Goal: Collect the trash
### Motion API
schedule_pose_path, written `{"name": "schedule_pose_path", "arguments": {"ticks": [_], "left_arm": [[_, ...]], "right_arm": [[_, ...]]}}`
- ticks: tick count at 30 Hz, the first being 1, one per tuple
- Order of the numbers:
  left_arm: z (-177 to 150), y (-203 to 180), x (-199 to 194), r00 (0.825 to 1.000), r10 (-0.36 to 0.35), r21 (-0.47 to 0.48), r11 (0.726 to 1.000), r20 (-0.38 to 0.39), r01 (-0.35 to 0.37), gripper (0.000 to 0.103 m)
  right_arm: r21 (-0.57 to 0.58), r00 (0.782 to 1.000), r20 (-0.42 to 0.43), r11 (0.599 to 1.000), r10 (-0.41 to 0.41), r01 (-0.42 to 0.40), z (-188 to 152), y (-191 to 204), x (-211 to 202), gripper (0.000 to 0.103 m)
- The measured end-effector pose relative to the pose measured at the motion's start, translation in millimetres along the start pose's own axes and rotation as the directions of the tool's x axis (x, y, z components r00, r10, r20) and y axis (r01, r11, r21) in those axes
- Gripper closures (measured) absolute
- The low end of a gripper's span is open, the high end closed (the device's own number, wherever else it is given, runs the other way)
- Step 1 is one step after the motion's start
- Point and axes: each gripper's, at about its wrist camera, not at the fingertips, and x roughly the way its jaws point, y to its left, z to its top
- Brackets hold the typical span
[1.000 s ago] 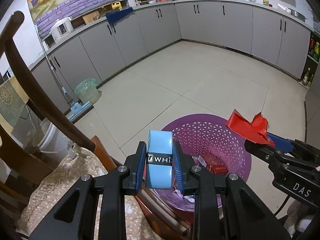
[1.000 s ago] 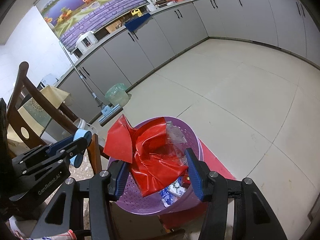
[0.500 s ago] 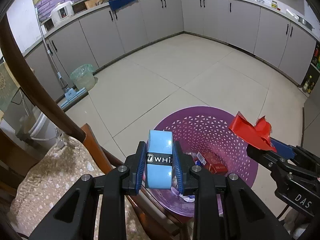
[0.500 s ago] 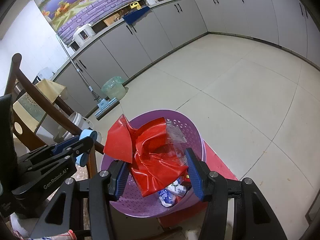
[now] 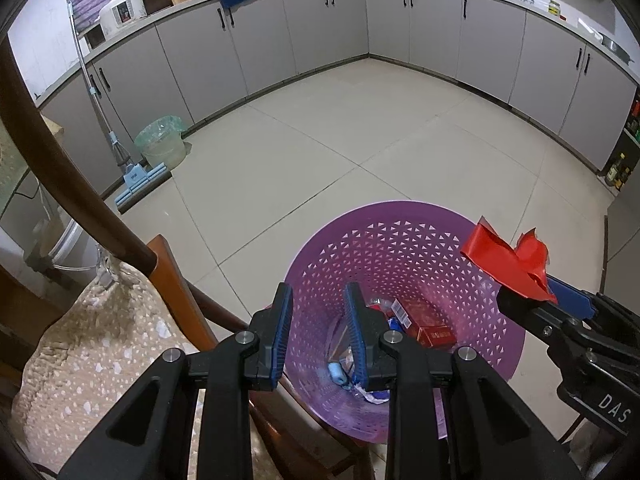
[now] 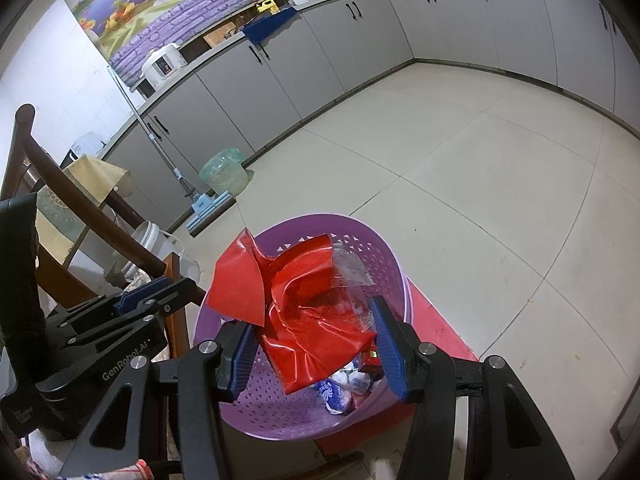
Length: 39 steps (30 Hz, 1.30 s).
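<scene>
A purple perforated basket (image 5: 404, 240) stands below both grippers, with a red box (image 5: 430, 330) and wrappers at its bottom. Among them lies a light blue pack (image 5: 337, 374). My left gripper (image 5: 318, 320) hangs over the basket's near rim, its jaws apart with nothing between them. My right gripper (image 6: 316, 344) is shut on a crumpled red plastic wrapper (image 6: 308, 312) above the basket (image 6: 384, 256). In the left wrist view the right gripper (image 5: 532, 292) comes in from the right with the red wrapper (image 5: 508, 260). The left gripper (image 6: 160, 292) shows at the left of the right wrist view.
A wooden chair (image 5: 80, 208) with a beige cushion (image 5: 100, 360) is close on the left. The basket rests on a red surface (image 6: 440, 328). A green lined bin (image 5: 162, 140) and a mop (image 5: 140, 180) stand by the grey cabinets (image 5: 320, 28). Tiled floor spreads beyond.
The light blue pack has left the left gripper's jaws and now lies in the basket. The left gripper sank closer to the basket. The right gripper kept still with the red wrapper.
</scene>
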Motion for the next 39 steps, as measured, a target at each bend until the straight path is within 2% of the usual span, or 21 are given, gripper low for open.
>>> {"name": "schedule_pose_path", "arguments": {"ticks": [8, 11, 13, 14, 19, 21, 29, 34, 39], "left_arm": [[-1, 3, 1, 1.000, 0.001, -0.014, 1.000, 0.000, -0.001, 0.078], [-1, 6, -3, 1.000, -0.003, -0.025, 1.000, 0.012, 0.004, 0.077], [-2, 7, -8, 1.000, -0.004, -0.029, 1.000, 0.020, 0.005, 0.069], [-2, 8, -9, 1.000, -0.005, -0.030, 1.000, 0.025, 0.006, 0.061], [-8, 13, -30, 0.998, 0.018, -0.027, 1.000, 0.066, -0.016, 0.047], [-10, 16, -37, 0.997, 0.025, -0.034, 0.999, 0.078, -0.022, 0.038], [-25, 32, -76, 0.991, 0.054, -0.084, 0.996, 0.120, -0.044, 0.029], [-44, 40, -122, 0.975, 0.105, -0.103, 0.991, 0.195, -0.087, 0.023], [-65, 48, -169, 0.945, 0.166, -0.124, 0.983, 0.283, -0.136, 0.015]], "right_arm": [[0.004, 1.000, -0.009, 1.000, -0.005, 0.005, 0, 1, 6, 0.045], [0.002, 1.000, -0.013, 1.000, -0.001, 0.001, 0, 3, 8, 0.042], [0.005, 1.000, -0.019, 1.000, -0.004, 0.004, 0, 4, 10, 0.038], [0.006, 1.000, -0.019, 1.000, -0.004, 0.004, 0, 5, 11, 0.036], [-0.001, 1.000, -0.002, 1.000, -0.005, 0.005, 1, 11, 10, 0.031], [-0.008, 1.000, 0.004, 1.000, -0.006, 0.006, 1, 13, 9, 0.030], [-0.031, 0.999, 0.026, 0.999, -0.031, 0.032, -4, 17, 4, 0.030], [-0.063, 0.998, 0.049, 0.997, -0.038, 0.041, -8, 22, 0, 0.029], [-0.090, 0.995, 0.084, 0.994, -0.056, 0.063, -15, 29, -10, 0.028]]}}
